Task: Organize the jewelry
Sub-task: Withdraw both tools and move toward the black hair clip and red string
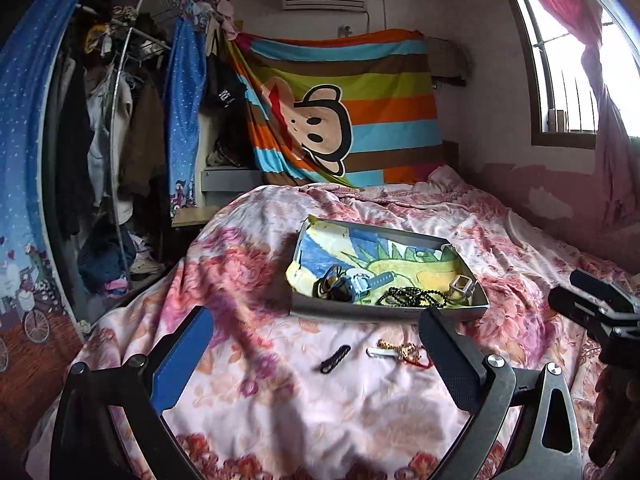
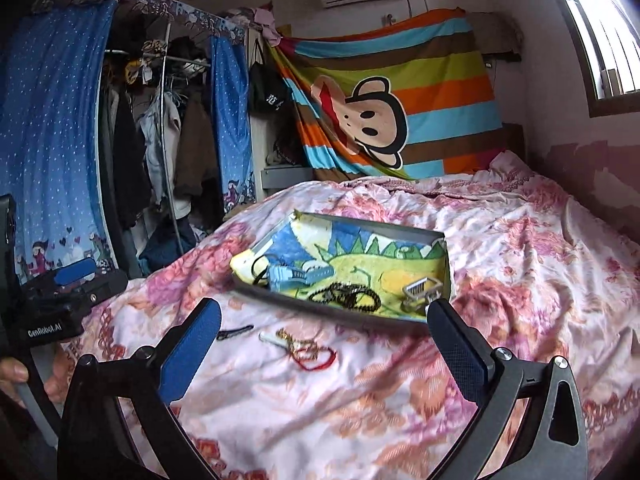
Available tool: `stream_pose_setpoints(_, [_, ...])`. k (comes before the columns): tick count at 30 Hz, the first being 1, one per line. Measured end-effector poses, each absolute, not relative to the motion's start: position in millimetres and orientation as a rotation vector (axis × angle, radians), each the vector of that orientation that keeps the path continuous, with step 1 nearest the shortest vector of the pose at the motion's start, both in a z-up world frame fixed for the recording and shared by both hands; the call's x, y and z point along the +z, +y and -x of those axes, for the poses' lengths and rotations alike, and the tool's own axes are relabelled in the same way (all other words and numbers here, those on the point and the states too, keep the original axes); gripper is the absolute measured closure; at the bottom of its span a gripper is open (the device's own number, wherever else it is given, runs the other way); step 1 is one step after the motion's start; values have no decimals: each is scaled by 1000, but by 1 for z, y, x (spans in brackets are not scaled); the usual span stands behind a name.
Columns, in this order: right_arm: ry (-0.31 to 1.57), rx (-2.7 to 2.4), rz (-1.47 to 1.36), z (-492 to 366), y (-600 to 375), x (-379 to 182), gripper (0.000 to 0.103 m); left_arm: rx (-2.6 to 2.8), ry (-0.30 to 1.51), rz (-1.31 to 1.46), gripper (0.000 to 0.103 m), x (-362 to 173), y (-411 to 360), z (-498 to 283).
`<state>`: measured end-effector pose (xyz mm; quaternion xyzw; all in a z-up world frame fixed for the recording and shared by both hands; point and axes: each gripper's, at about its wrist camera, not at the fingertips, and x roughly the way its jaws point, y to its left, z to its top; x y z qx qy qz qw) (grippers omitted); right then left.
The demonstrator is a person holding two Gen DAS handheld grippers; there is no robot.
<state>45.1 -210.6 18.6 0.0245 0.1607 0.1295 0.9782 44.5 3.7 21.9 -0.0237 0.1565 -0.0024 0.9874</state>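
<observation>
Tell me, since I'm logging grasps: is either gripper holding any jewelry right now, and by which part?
Nothing is held. The left gripper and the right gripper both stand open above the bedspread, with nothing between their pads.

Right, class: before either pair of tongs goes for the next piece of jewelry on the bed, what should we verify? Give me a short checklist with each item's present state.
1. Left tongs open and empty: ok.
2. Right tongs open and empty: ok.
3. Loose pieces in reach on the bedspread, namely black clip, white bar and the gold chain tangled with a red cord: ok.
4. Chain free of the cord for a single pick: not ok, they overlap.
5. Tray has free room on its cloth lining: ok.
6. Tray sits level on the soft bedding: cannot tell.
</observation>
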Motion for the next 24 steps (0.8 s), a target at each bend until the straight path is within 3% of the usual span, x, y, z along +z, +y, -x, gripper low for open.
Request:
stream_pose_setpoints(17, [388, 252, -40, -40, -208, 0, 2, 16, 375, 47, 0, 6, 6, -29])
stream_pose_setpoints(24, [561, 237, 15, -63, -198, -25, 2, 25, 440, 8, 0, -4, 2, -38])
